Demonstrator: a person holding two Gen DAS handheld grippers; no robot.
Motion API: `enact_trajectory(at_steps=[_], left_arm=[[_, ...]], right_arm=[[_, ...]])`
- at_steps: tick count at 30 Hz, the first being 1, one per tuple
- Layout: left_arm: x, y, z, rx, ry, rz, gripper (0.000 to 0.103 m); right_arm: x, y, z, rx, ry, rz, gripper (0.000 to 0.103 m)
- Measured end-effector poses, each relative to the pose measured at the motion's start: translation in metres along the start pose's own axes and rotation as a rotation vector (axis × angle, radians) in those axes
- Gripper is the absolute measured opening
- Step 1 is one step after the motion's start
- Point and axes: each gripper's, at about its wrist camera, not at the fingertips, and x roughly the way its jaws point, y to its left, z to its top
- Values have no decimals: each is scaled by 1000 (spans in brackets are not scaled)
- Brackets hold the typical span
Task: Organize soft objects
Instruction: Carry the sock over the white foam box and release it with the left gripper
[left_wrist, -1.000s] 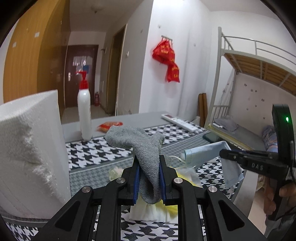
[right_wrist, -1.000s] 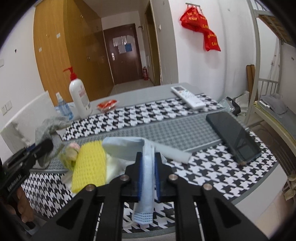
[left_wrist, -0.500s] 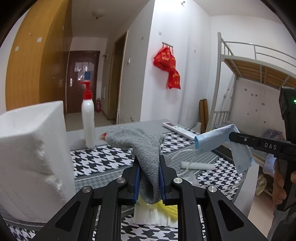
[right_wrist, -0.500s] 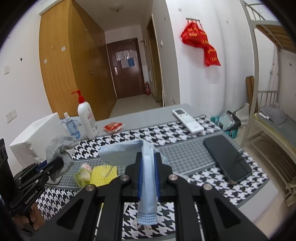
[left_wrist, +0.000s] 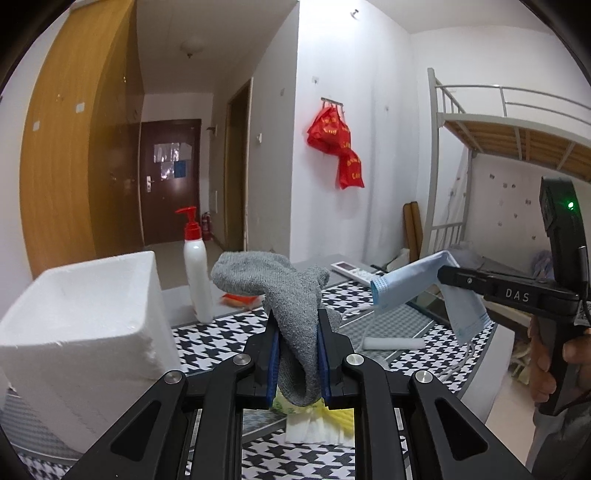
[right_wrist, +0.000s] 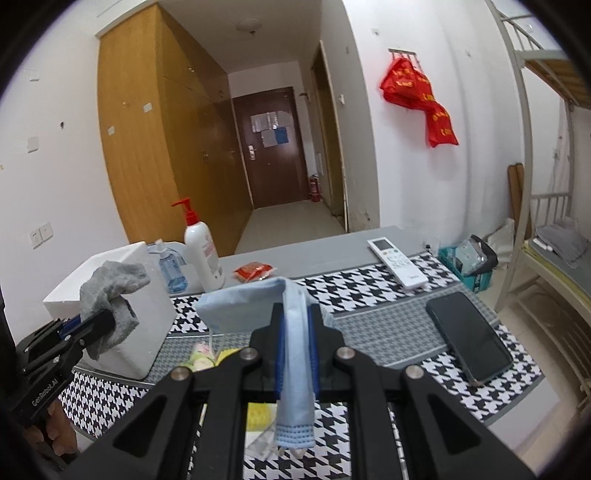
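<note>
My left gripper (left_wrist: 297, 354) is shut on a grey sock (left_wrist: 291, 291), held in the air over the table; the sock and gripper also show in the right wrist view (right_wrist: 110, 295), in front of the white foam box (right_wrist: 125, 314). My right gripper (right_wrist: 295, 354) is shut on a light blue face mask (right_wrist: 255, 299) that drapes over and below the jaws; it also shows in the left wrist view (left_wrist: 413, 280), to the right of the sock. The foam box (left_wrist: 85, 325) stands open-topped at the left.
A houndstooth and grey mat (right_wrist: 369, 288) covers the table. On it lie a yellow sponge (right_wrist: 258, 417), a small white roll (left_wrist: 391, 343), a black phone (right_wrist: 469, 336) and a white remote (right_wrist: 397, 262). A pump bottle (right_wrist: 201, 251), a blue bottle (right_wrist: 170, 269) and a red packet (right_wrist: 255, 269) stand at the back.
Both grippers have risen well above the table with the sock and the mask in them. The views now look over the foam box's top rim.
</note>
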Motion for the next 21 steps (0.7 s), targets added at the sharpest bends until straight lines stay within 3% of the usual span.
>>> enact_trajectory(at_steps=[21], left_arm=[[-30, 16, 38, 4, -57, 133, 18]], right_arm=[[-9, 30, 25, -61, -78, 104, 15]])
